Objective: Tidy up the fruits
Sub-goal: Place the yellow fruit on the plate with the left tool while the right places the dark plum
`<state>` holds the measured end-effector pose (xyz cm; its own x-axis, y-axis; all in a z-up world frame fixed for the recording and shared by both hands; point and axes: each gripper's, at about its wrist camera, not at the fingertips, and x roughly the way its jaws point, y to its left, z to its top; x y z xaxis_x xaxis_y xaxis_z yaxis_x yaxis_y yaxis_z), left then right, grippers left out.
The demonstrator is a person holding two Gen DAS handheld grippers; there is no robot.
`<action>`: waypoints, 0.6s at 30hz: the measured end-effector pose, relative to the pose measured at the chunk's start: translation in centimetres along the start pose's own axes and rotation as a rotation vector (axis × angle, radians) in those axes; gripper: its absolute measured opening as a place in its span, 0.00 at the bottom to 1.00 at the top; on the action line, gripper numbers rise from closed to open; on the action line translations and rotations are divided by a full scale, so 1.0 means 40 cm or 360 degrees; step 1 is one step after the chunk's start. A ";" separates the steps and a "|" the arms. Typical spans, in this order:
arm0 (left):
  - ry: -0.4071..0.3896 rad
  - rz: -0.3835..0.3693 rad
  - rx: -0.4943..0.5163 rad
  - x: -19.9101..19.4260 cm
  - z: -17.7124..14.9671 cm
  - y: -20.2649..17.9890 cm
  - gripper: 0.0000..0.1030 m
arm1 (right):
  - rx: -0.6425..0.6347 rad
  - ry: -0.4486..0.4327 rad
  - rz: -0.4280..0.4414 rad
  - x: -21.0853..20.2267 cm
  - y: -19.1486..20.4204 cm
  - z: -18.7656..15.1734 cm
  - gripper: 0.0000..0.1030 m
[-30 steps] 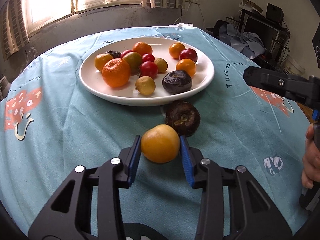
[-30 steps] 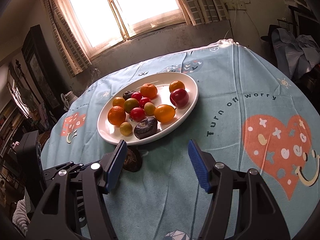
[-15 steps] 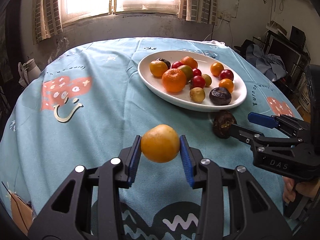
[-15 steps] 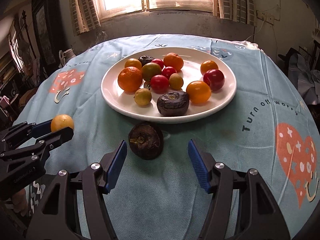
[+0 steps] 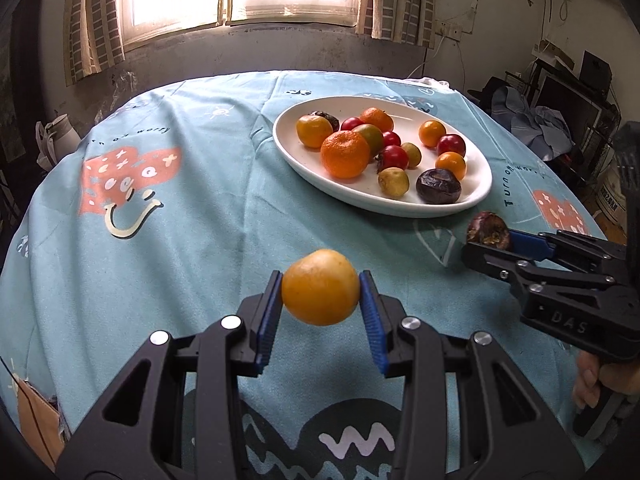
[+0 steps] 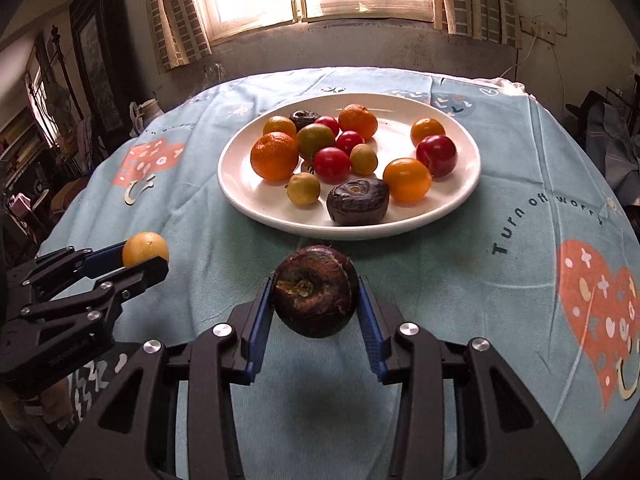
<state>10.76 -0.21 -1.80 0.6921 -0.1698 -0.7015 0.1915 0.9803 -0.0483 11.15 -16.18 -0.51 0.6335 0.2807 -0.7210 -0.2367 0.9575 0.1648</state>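
Covering the round table, the teal tablecloth (image 6: 520,208) carries a white plate (image 6: 460,196) loaded with mixed fruits. Left gripper (image 5: 321,303): jaws pinch the yellow-orange fruit (image 5: 320,287) centred between the blue pads, clear of the cloth. Right gripper (image 6: 316,305): jaws, having just been closing, now clamp the dark brown fruit (image 6: 315,290) just before the plate rim.

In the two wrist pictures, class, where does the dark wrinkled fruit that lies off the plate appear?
Left wrist view: the dark fruit is at the right edge, at the right gripper's tips.
Right wrist view: the dark fruit is at lower centre, between the blue pads.
Shared landmark: the white plate, just beyond it.
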 end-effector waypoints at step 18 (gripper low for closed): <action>-0.0188 0.0100 0.0088 -0.112 -0.054 -0.065 0.38 | 0.0071 -0.0243 0.0054 -0.172 -0.001 -0.076 0.40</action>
<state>5.67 -1.80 -0.06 0.7806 -0.1221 -0.6130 0.1810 0.9829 0.0348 4.56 -18.36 2.42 0.7311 0.3166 -0.6044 -0.2291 0.9483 0.2196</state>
